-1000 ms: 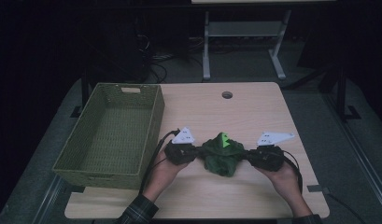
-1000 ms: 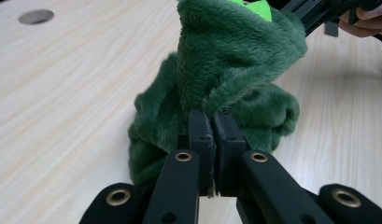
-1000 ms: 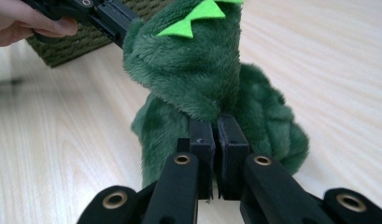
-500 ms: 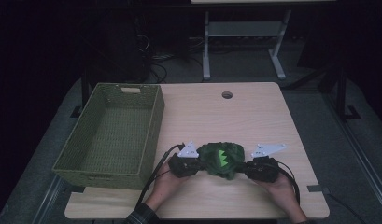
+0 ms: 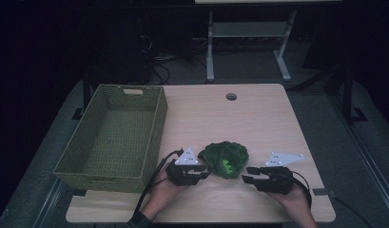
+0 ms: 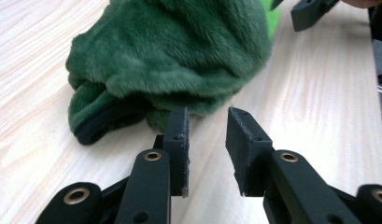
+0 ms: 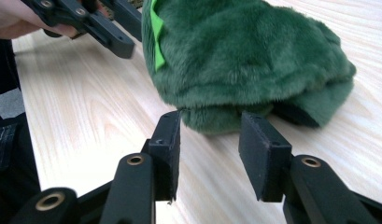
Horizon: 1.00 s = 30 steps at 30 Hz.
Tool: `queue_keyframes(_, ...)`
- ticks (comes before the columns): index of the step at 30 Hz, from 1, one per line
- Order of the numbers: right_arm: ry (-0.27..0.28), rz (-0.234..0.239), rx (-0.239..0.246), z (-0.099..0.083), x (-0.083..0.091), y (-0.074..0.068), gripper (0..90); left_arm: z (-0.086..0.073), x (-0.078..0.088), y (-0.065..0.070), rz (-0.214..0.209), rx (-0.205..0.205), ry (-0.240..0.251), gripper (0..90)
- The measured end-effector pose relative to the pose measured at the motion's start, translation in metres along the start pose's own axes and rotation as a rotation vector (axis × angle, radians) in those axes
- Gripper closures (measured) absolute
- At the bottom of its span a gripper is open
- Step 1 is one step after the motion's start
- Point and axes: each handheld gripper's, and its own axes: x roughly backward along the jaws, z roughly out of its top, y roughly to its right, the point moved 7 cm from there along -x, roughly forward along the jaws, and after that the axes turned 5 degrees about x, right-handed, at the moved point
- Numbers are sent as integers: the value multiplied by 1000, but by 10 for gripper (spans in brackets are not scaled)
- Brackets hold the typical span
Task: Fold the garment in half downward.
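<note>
- The green plush cloth (image 5: 225, 160) lies bunched in a heap on the wooden table (image 5: 258, 118), near the edge closest to the person, with a strip of brighter green showing in its folds; it sits between the two grippers.
- The left gripper (image 5: 205, 174) rests low at the heap's left side, its tips just beside the fabric; in the left gripper view its jaws stand partly apart, having just been opening, with bare table in the gap and the cloth's (image 6: 179, 60) edge lying just past the tips; nothing is gripped.
- The right gripper (image 5: 247, 175) sits at the heap's right side, near it but apart from it; in the right gripper view its jaws are likewise partly spread, having just been opening, with the cloth's (image 7: 244, 56) lower fold just ahead of the pads and not pinched; it holds nothing.
- Each gripper view catches the other gripper's black jaws beyond the heap.
- A woven green basket (image 5: 154, 137) stands at the table's left, well apart from the cloth.
</note>
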Motion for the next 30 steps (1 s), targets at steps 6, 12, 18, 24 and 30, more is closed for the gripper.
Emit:
queue_keyframes(6, 28, -10, -9, 7, 10, 3, 750, 8, 16, -1, -2, 11, 19, 815)
queue_keyframes(12, 43, -49, -2, 33, 6, 18, 895, 42, 15, -9, 2, 9, 62, 896)
queue_keyframes(18, 9, -34, -17, 44, -18, 31, 898, 53, -9, -21, -4, 42, 48, 896)
queue_keyframes(24, -73, -29, -35, 28, -33, 33, 899, 32, -31, -25, -5, 52, -39, 898)
queue_keyframes(30, -120, 0, -24, 14, -37, 24, 899, 14, -33, -20, -19, 55, -77, 898)
